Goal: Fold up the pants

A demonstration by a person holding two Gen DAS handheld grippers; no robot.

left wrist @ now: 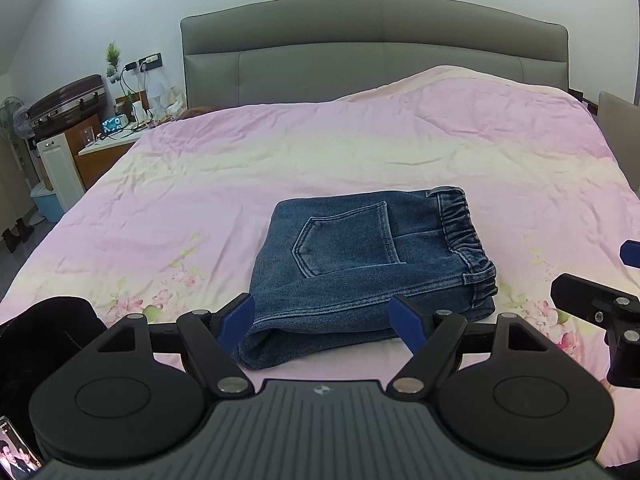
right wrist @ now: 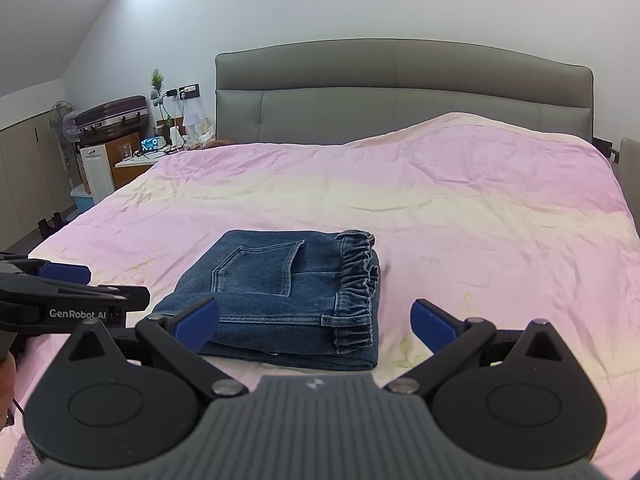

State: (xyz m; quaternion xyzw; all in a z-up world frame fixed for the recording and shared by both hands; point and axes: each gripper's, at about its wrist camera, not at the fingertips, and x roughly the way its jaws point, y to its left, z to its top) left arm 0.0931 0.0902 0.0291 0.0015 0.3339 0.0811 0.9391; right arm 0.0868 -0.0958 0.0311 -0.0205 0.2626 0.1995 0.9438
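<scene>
Blue denim pants point(left wrist: 360, 264) lie folded into a compact rectangle on the pink floral bedspread point(left wrist: 320, 152), back pocket up, elastic waistband on the right. They also show in the right wrist view point(right wrist: 280, 300). My left gripper point(left wrist: 324, 324) is open and empty, just in front of the near folded edge. My right gripper point(right wrist: 316, 320) is open and empty, in front of the pants' near right part. Each gripper shows at the edge of the other's view: the right one point(left wrist: 600, 304), the left one point(right wrist: 72, 296).
A grey padded headboard point(left wrist: 372, 52) stands at the far end. A nightstand point(left wrist: 108, 148) with cables and small items, a suitcase point(left wrist: 68, 100), a fan and a white cabinet stand at the left. A phone point(left wrist: 18, 452) and a dark object point(left wrist: 48, 336) lie near left.
</scene>
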